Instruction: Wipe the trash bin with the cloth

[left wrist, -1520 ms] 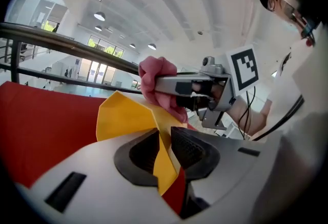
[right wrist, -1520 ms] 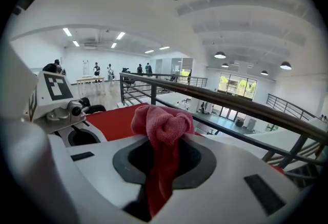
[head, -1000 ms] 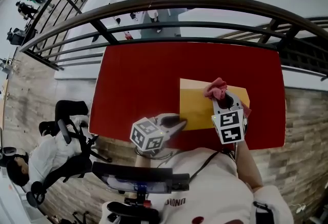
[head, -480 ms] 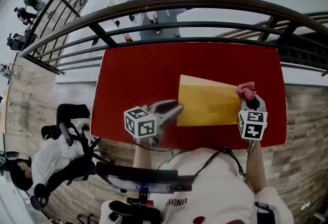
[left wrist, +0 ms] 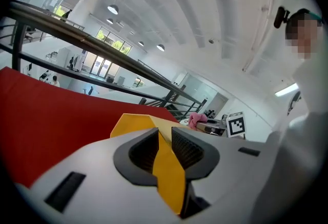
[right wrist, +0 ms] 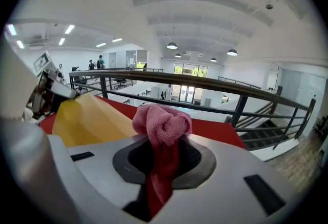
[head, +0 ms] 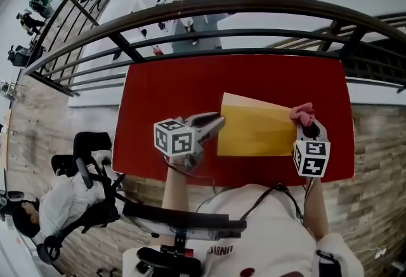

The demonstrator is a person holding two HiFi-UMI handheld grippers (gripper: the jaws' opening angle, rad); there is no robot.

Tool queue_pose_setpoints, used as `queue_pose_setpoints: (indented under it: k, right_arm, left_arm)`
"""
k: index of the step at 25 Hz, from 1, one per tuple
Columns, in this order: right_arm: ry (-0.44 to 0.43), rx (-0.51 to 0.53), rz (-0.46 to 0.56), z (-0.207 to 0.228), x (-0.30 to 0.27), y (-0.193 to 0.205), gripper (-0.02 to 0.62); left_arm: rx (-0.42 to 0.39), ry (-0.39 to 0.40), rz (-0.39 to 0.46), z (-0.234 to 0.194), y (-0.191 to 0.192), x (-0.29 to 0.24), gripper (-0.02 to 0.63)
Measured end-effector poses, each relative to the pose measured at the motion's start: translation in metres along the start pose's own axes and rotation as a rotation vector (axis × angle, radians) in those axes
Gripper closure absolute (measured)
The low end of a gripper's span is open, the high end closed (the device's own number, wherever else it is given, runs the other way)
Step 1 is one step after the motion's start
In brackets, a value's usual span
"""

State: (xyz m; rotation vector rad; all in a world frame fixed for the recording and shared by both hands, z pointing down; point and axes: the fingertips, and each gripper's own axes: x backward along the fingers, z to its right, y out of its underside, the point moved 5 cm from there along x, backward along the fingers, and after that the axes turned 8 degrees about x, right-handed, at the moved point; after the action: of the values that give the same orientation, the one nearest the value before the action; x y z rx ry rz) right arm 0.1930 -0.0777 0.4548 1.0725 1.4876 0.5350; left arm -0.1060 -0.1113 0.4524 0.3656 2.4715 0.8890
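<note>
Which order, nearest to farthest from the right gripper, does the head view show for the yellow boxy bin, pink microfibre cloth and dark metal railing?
1. Pink cloth, clamped in the right gripper's jaws.
2. Yellow bin, just to its left.
3. Railing, well ahead, farthest.

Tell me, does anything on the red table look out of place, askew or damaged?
The yellow trash bin appears to lie on its side on the red table, not upright. The pink cloth is bunched up in the right gripper. Nothing looks spilled or damaged.
</note>
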Motion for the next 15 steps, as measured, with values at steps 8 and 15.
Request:
queue_pose_setpoints:
  k: [8, 15]
  right_arm:
    - [-0.297, 0.049, 0.164, -0.094, 0.005, -0.086, 0.534]
    - [-0.422, 0.281, 0.144, -0.173, -0.017, -0.116, 0.534]
  left_arm:
    - [0.035, 0.062, 0.0, 0.015, 0.022, 0.011, 0.535]
    - [0.045, 0.076, 0.005, 0.029, 0.042, 0.015, 0.545]
